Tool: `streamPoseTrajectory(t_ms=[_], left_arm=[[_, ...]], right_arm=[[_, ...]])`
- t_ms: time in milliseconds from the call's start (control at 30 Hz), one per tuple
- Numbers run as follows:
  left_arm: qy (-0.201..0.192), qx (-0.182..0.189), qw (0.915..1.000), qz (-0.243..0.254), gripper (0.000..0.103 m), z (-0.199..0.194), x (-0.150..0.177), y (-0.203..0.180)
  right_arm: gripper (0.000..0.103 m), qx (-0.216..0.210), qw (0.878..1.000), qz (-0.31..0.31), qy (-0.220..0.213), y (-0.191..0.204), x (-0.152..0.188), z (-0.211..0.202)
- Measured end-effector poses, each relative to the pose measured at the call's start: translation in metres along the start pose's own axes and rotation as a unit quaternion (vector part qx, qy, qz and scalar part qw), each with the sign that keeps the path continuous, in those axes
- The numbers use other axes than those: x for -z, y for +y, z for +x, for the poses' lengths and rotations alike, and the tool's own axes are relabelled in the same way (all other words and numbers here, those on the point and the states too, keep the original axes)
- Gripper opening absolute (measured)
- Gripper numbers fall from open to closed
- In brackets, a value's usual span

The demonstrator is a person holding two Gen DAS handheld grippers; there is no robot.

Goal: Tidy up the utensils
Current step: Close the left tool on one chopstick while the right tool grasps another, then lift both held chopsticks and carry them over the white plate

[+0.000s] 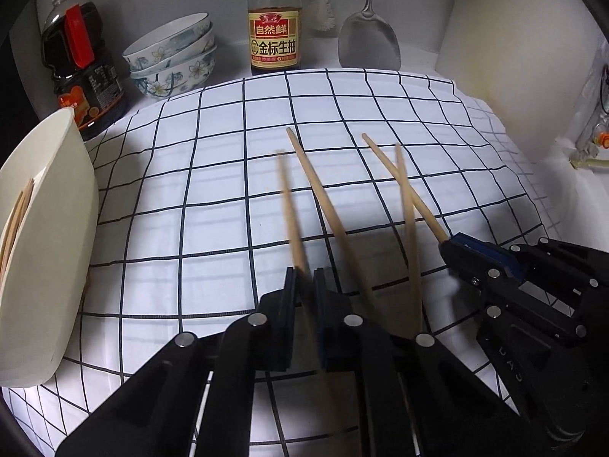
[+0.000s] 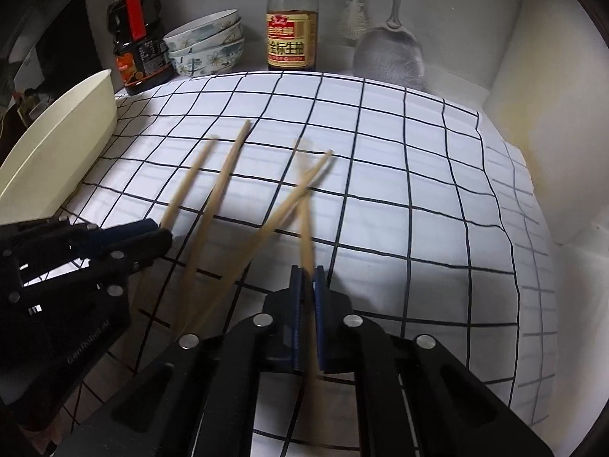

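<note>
Left gripper [image 1: 304, 272] jaws pinched narrow on one blurred wooden chopstick [image 1: 288, 205]; right gripper [image 2: 307, 271] jaws likewise clamped on another blurred chopstick [image 2: 303, 205], both sticks angling up and forward over the black-grid white cloth [image 1: 213, 175]. Two more chopsticks [image 1: 319, 194] [image 1: 403, 194] lie on the cloth between and just beside the grippers, one crossing the right-held stick. Cream container [image 1: 49, 251] at left edge with sticks inside; beyond the cloth, stacked floral bowls [image 1: 175, 57], soy sauce bottle [image 1: 274, 26], dark red-capped bottle [image 1: 82, 72], metal spatula [image 1: 369, 42].
</note>
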State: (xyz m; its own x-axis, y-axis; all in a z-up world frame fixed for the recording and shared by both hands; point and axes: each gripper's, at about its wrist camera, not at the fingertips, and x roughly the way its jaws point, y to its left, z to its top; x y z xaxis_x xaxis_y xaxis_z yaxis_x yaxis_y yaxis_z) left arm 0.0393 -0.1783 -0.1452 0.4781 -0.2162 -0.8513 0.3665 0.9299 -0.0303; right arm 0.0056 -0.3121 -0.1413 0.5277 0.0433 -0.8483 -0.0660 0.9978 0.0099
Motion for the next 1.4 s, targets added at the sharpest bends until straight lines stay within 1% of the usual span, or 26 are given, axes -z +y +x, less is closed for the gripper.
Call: streamPoseTrajectory(t_ms=[167,267,467,600,733,833,1033,1233,1400], left_arm=[[0.008,0.002,0.9999,-0.009,0.007,-0.004,0.000,0.008],[0.005,0.001,0.9999,-0.012,0.007,-0.012,-0.001,0.014],[-0.009,0.002,0.9998,-0.019,0.007,-0.036,-0.008,0.024],[-0.019,0.004,0.9996,-0.023,0.007,-0.056,-0.013,0.034],[-0.024,0.004,0.9993,-0.027,0.007,-0.075,-0.016,0.046],[-0.025,0.002,0.9991,-0.033,0.007,-0.088,-0.014,0.056],[-0.036,-0.004,0.9979,-0.053,0.007,-0.121,-0.012,0.088],[-0.057,-0.020,0.9944,-0.087,0.007,-0.155,-0.009,0.137],[-0.064,-0.047,0.9900,-0.117,0.007,-0.170,-0.002,0.187]], right_arm=[[0.006,0.019,0.999,0.032,-0.007,-0.015,0.007,-0.009],[0.006,0.030,0.998,0.046,-0.014,-0.026,0.007,-0.018],[0.006,0.052,0.996,0.061,-0.040,-0.042,-0.006,-0.043],[0.006,0.053,0.995,0.064,-0.059,-0.042,-0.017,-0.065],[0.006,0.037,0.995,0.072,-0.065,-0.038,-0.022,-0.082],[0.006,0.021,0.995,0.075,-0.059,-0.027,-0.020,-0.090],[0.006,-0.010,0.997,0.063,-0.051,0.010,-0.022,-0.101],[0.006,-0.059,0.996,0.035,-0.061,0.062,-0.049,-0.112],[0.006,-0.101,0.993,0.000,-0.065,0.119,-0.078,-0.105]])
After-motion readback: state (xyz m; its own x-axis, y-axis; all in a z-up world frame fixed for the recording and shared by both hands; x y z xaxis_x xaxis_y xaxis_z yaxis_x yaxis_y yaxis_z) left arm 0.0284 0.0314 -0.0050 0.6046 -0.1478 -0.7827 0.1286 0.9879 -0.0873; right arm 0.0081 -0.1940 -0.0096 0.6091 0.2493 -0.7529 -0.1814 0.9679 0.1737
